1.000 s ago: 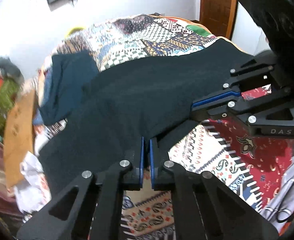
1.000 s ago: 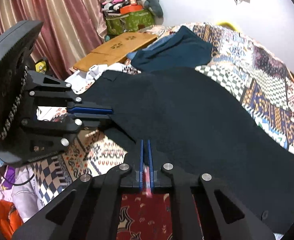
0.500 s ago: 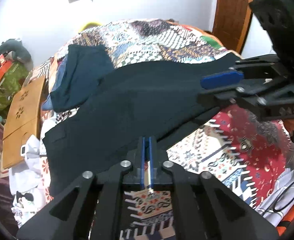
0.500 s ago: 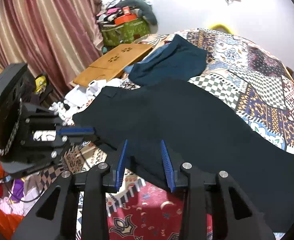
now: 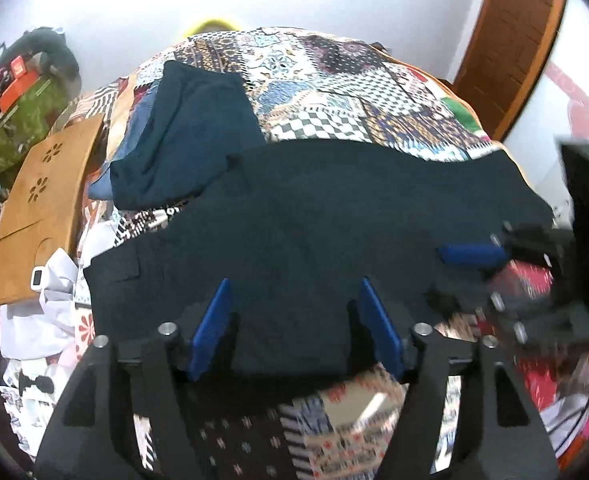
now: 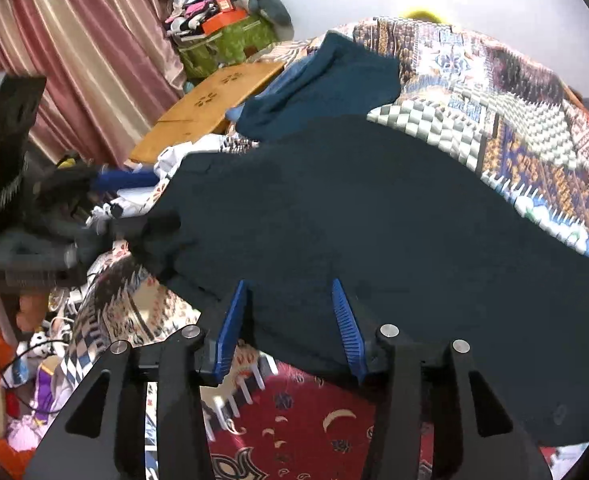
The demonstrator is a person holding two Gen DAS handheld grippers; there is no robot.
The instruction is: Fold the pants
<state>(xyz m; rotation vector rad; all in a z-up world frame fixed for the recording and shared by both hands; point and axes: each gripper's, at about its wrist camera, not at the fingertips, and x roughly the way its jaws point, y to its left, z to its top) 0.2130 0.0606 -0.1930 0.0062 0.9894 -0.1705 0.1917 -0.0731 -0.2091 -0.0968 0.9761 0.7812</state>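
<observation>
The black pants (image 5: 326, 216) lie spread flat across the patchwork bed, also in the right wrist view (image 6: 374, 216). My left gripper (image 5: 294, 320) is open and empty, its blue pads wide apart above the pants' near edge. My right gripper (image 6: 290, 320) is open and empty over the near hem. In the left wrist view the right gripper's blue pad (image 5: 470, 254) shows blurred at the right. In the right wrist view the left gripper (image 6: 126, 180) shows blurred at the left.
A folded dark teal garment (image 5: 186, 136) lies behind the pants on the patchwork quilt (image 5: 334, 76). A wooden lap tray (image 5: 42, 200) and white clothes (image 5: 50, 312) sit at the left. A green bag (image 6: 230, 40) and curtain (image 6: 74, 60) stand beyond.
Both grippers let go of the pants' near edge and opened wide: the right one first, then the left. Both pulled back and rose a little; the pants now lie flat.
</observation>
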